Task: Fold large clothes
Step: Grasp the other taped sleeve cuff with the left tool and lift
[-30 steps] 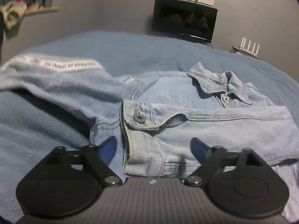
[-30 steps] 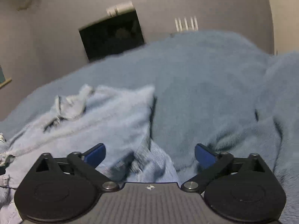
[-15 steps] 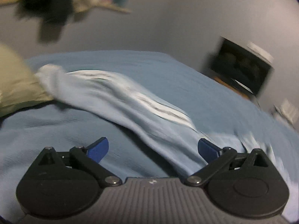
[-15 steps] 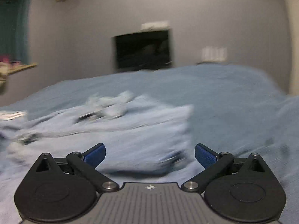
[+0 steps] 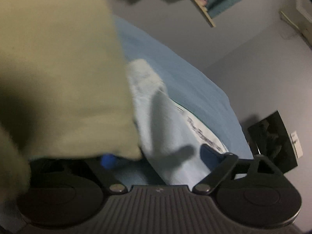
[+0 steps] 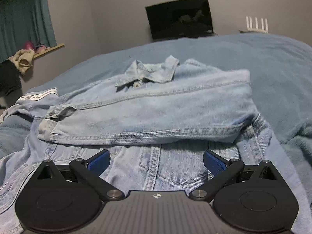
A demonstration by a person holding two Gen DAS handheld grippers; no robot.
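Observation:
A light-blue denim jacket (image 6: 156, 105) lies face up on the bed, collar (image 6: 152, 72) at the far side, with one sleeve folded across its chest. Its other sleeve (image 6: 39, 97), marked by a white printed strip, stretches out to the left. My right gripper (image 6: 156, 161) hovers open over the jacket's lower front, with nothing pinched. In the tilted left wrist view that outstretched sleeve (image 5: 165, 128) runs between the jaws of my left gripper (image 5: 159, 158), which are closing but still stand wide. A beige fabric mass (image 5: 58, 68) hides most of one of its fingers.
A blue fleece blanket (image 6: 253, 58) covers the bed. A dark screen (image 6: 179, 17) and a white router (image 6: 255, 24) stand against the far wall. To the left are a shelf with bundled clothes (image 6: 23, 60) and a teal curtain (image 6: 25, 19).
My left gripper swung left from the jacket's folded front out along the spread sleeve and rolled over; beige fabric now fills its left side. My right view turned left to face the jacket squarely.

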